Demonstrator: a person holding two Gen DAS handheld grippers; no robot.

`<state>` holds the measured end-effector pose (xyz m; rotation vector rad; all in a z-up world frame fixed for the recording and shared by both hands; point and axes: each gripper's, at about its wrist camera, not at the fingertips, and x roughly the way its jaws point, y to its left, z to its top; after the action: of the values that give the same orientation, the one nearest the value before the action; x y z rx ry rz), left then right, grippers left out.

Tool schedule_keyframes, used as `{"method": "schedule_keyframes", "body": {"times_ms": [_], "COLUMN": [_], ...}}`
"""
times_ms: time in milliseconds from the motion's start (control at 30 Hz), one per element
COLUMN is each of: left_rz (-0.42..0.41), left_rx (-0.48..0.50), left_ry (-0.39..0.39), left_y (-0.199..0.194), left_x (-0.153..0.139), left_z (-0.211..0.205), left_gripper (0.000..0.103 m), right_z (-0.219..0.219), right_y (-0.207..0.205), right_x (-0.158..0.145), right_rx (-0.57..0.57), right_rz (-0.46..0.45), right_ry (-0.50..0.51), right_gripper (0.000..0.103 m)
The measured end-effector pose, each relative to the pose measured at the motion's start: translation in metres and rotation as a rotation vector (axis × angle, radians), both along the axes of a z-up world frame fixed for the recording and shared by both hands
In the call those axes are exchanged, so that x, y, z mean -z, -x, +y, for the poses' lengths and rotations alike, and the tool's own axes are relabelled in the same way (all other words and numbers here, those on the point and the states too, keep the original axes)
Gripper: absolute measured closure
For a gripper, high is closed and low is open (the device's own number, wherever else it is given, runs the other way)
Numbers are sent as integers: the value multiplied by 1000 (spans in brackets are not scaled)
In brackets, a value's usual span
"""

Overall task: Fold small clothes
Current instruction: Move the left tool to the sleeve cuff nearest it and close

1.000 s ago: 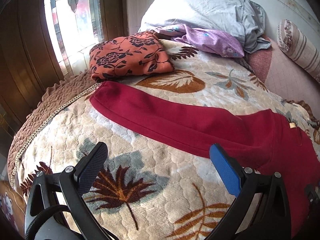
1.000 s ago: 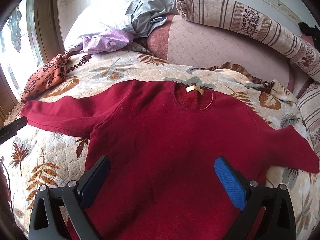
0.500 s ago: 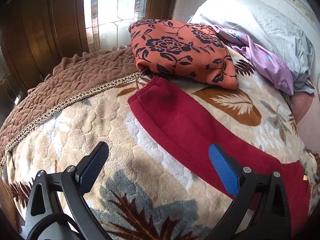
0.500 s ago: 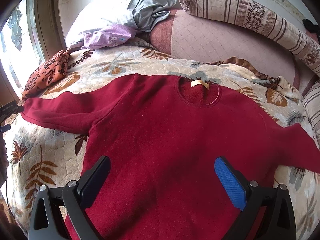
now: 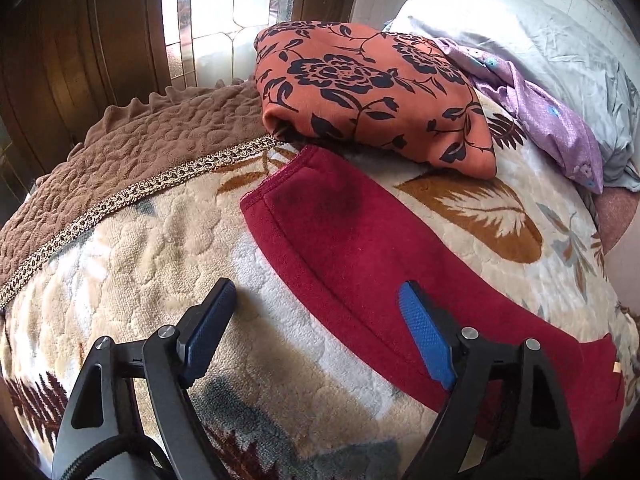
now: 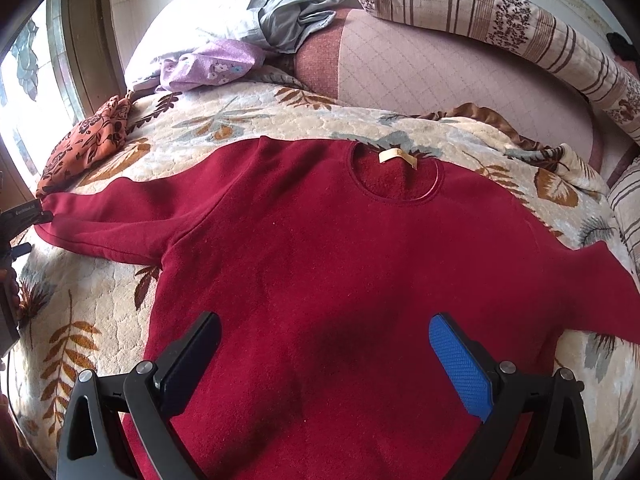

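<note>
A dark red long-sleeved sweater [image 6: 340, 264] lies flat and spread out on the leaf-patterned blanket [image 6: 248, 124], neck hole with a tan label [image 6: 394, 156] at the far side. Its left sleeve [image 5: 360, 240] runs toward the bed's edge, cuff [image 5: 272, 188] next to a folded orange floral garment [image 5: 372, 92]. My left gripper [image 5: 316, 300] is open, low over the sleeve's near edge, a little short of the cuff. My right gripper [image 6: 324, 332] is open above the sweater's body. The right sleeve [image 6: 600, 280] lies out to the right.
A purple garment [image 6: 212, 68] and a grey pillow [image 6: 256, 12] lie at the head of the bed. Striped bolsters [image 6: 520, 32] line the far right side. A brown quilt border [image 5: 140, 148] and a wooden-framed window [image 5: 224, 12] are at the left edge.
My left gripper has moved along the left sleeve toward its cuff and come lower and closer to it. My right gripper has edged forward slightly over the sweater's body. Both stay open.
</note>
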<state>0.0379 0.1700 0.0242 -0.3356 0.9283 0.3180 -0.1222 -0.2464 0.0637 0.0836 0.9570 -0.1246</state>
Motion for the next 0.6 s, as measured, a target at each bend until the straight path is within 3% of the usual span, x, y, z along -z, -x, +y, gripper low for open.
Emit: {"method": "schedule_keyframes", "body": {"times_ms": [267, 600], "left_rz": [-7, -21], "left_rx": [4, 13], "left_ry": [-34, -97], "left_y": [-2, -1], "left_x": [-1, -4], "left_z": [-3, -9], "left_gripper": [19, 32], "right_z": [1, 4], "right_y": [-2, -1], "right_x": [2, 5], "right_rx": [-4, -2], "right_rz": [5, 8], "right_ry": [2, 1], "right_gripper": [0, 0]}}
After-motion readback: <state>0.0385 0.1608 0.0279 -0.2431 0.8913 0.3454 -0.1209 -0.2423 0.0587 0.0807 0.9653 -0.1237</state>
